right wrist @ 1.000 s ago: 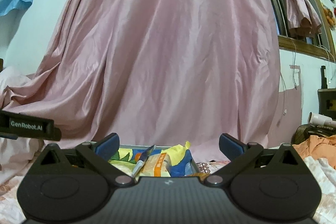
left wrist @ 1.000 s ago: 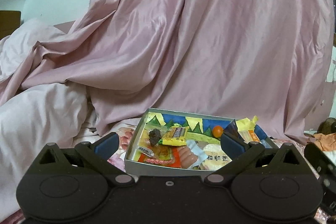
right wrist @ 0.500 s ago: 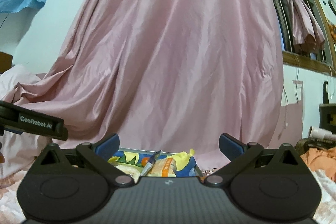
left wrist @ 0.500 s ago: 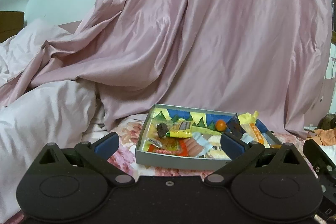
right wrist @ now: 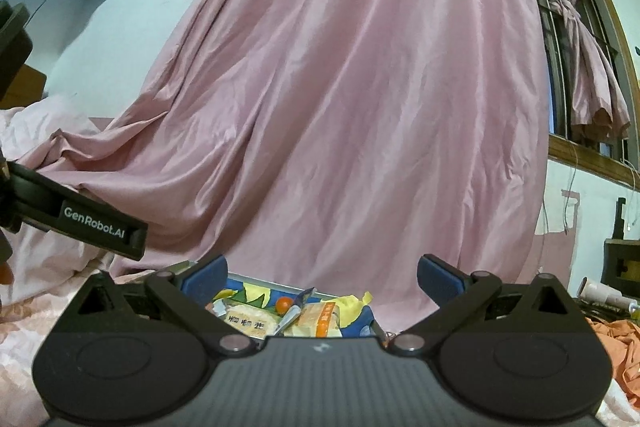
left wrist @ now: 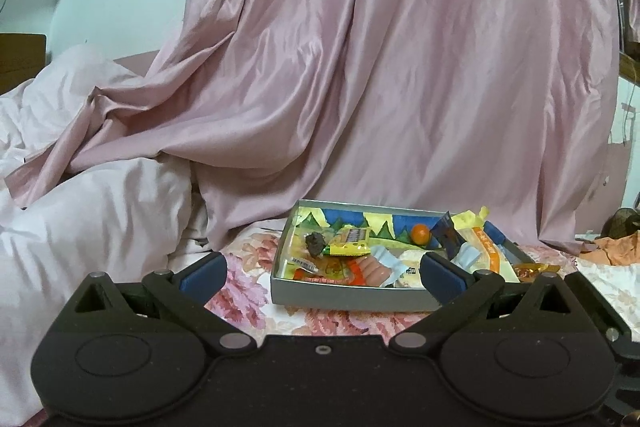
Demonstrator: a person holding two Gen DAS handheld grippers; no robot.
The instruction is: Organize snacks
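The left gripper (left wrist: 322,269) hangs above the flowered bedsheet (left wrist: 240,291) with its blue-padded fingers (left wrist: 202,271) spread wide and nothing between them. The right gripper (right wrist: 322,273) is likewise spread wide and empty, held just short of the near edge of the snack box (right wrist: 256,337).

The snack box (left wrist: 348,297) is a shallow grey tray sitting on the bedsheet, its far edge close under the hanging pink curtain (left wrist: 400,67). Seen from the left wrist, the box lies ahead and toward the right finger, whose tip overlaps the box's near right corner in the picture; whether they touch I cannot tell. The snacks lie loosely piled inside: a yellow packet (left wrist: 350,241) and a dark lump (left wrist: 316,243) toward the left wall, a red sausage pack (left wrist: 352,269) against the near wall, a small orange fruit (left wrist: 421,233) near the far wall, and an orange-and-white packet (left wrist: 486,255) leaning on the right wall with a dark blue wrapper (left wrist: 448,233) standing beside it. A small amber wrapper (left wrist: 530,269) lies outside, just past the right wall.

Bare bedsheet lies open to the left of the box, up to the heaped pale quilt (left wrist: 80,227). To the right, an orange cloth (left wrist: 612,247) crowds the bed's edge.
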